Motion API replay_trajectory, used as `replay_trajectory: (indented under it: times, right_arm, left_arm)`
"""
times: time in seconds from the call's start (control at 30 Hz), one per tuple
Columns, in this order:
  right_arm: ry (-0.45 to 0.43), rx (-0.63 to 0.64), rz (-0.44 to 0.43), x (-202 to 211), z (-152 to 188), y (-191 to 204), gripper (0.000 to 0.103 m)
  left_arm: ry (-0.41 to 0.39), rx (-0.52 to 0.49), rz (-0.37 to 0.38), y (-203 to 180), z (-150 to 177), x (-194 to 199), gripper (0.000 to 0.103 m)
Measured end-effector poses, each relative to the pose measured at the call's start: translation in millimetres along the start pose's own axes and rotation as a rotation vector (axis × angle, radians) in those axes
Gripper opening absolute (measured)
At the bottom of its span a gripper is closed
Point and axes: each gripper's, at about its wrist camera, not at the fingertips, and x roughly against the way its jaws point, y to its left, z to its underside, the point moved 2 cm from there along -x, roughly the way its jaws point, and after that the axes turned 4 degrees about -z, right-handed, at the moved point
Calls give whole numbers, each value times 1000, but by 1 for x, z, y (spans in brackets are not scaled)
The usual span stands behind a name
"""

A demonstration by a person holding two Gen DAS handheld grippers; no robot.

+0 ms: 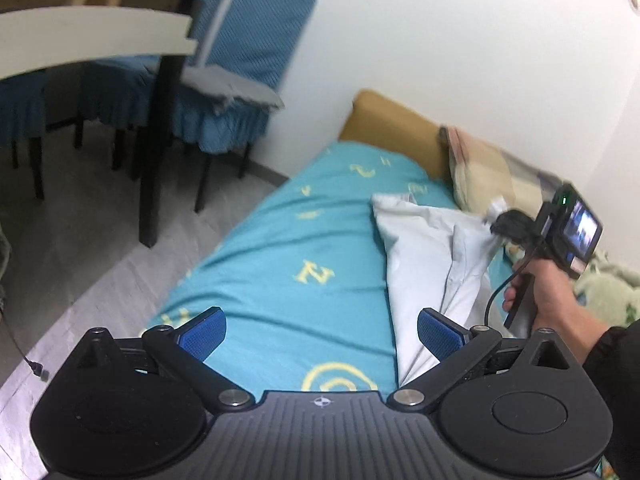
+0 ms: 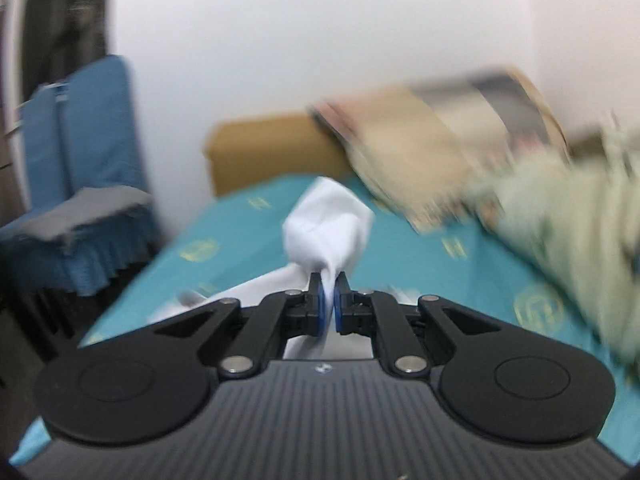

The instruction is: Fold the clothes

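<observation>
A white garment (image 1: pixel 424 248) lies along the right side of a bed with a teal sheet (image 1: pixel 288 248). My left gripper (image 1: pixel 322 334) is open and empty above the sheet; its right pad (image 1: pixel 438 338) is next to the garment's near edge. My right gripper (image 1: pixel 502 226) is seen in the left wrist view lifting the garment's far end. In the right wrist view the right gripper (image 2: pixel 329 294) is shut on a bunched fold of the white garment (image 2: pixel 328 224), which rises above the fingers. That view is blurred.
A tan headboard (image 1: pixel 392 128) and pillows (image 1: pixel 480 176) are at the bed's far end. A pale green blanket (image 2: pixel 568 216) lies at the right. Blue-covered chairs (image 1: pixel 240 64) and a table (image 1: pixel 92 36) stand on the grey floor at left.
</observation>
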Motion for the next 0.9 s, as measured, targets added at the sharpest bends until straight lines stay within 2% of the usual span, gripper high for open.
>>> replay_trajectory:
  times: [0.07,0.13,0.17,0.2,0.27,0.37,0.47,0.53,0.6,0.7,0.77,0.9]
  right_arm:
    - [3,-72,37,-1,-2,-34,10]
    - [19,-76,12,2,4,-35,14]
    - [26,-78,-1,3,7,-35,30]
    - [34,-81,-14,5,10,-35,62]
    - [49,-85,-40,8,16,-36,94]
    - [69,-87,-77,16,22,-37,92]
    - [54,-54,-91,60,16,-32,92]
    - [48,-24,-100,102,15,-26,92]
    - [37,-7,-111,154,20,-20,92]
    - [55,10,-145,235,33,-15,92]
    - [96,32,-154,284,45,-16,92]
    - [155,-10,-129,367,69,-27,92]
  left_arm:
    - [16,-20,8,-9,6,-5,103]
    - [33,-45,9,-16,12,-12,103]
    - [42,-55,9,-19,12,-17,103]
    - [50,-63,12,-21,13,-21,103]
    - [63,-76,19,-25,15,-29,103]
    - [80,-84,29,-27,15,-36,103]
    - [100,-82,42,-26,15,-37,103]
    - [114,-84,49,-24,14,-35,103]
    - [171,-98,37,-20,15,-35,103]
    - [285,-118,-24,-13,21,-34,101]
    - [301,-104,-20,-9,23,-24,101]
    - [287,-49,-22,3,20,1,101]
